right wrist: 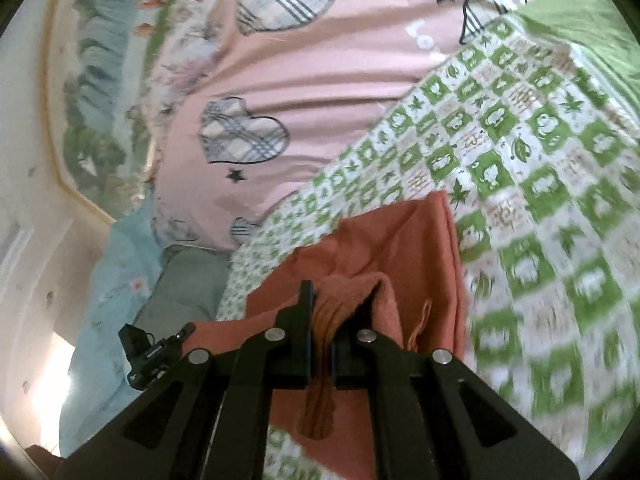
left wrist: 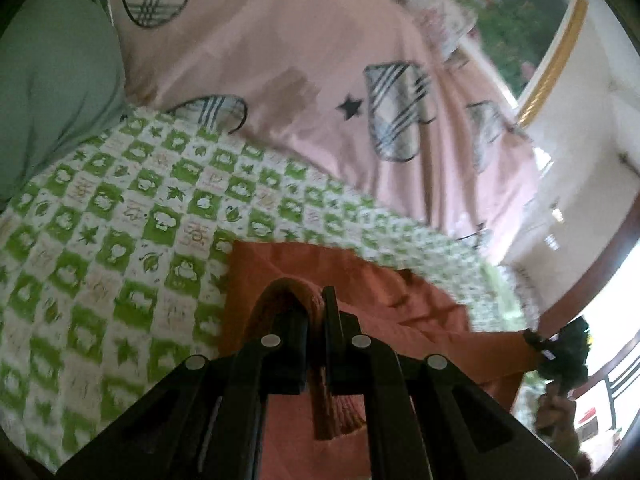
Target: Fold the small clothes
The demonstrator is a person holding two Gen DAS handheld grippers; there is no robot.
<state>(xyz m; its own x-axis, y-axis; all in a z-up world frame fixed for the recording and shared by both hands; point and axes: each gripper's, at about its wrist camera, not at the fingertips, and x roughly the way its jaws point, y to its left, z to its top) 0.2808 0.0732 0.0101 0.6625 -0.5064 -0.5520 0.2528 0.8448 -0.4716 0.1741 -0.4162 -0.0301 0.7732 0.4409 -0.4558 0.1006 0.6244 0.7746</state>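
Left wrist view, left gripper (left wrist: 316, 320) clamped on rust-orange garment (left wrist: 400, 312), right gripper (right wrist: 322, 320) pinching its ribbed edge, green checked blanket (right wrist: 540, 200) beneath

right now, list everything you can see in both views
rust-orange garment: 1, rust orange, on the checked cover, an edge pinched in both grippers
checked cover: 1, green and white, spread under the garment
pink sheet: 1, pink with plaid hearts and black stars, beyond the cover
grey-green pillow: 1, beside the sheet
framed picture: 1, gold frame, on the wall
left gripper: 1, black, shut on the garment
right gripper: 1, black, shut on the garment
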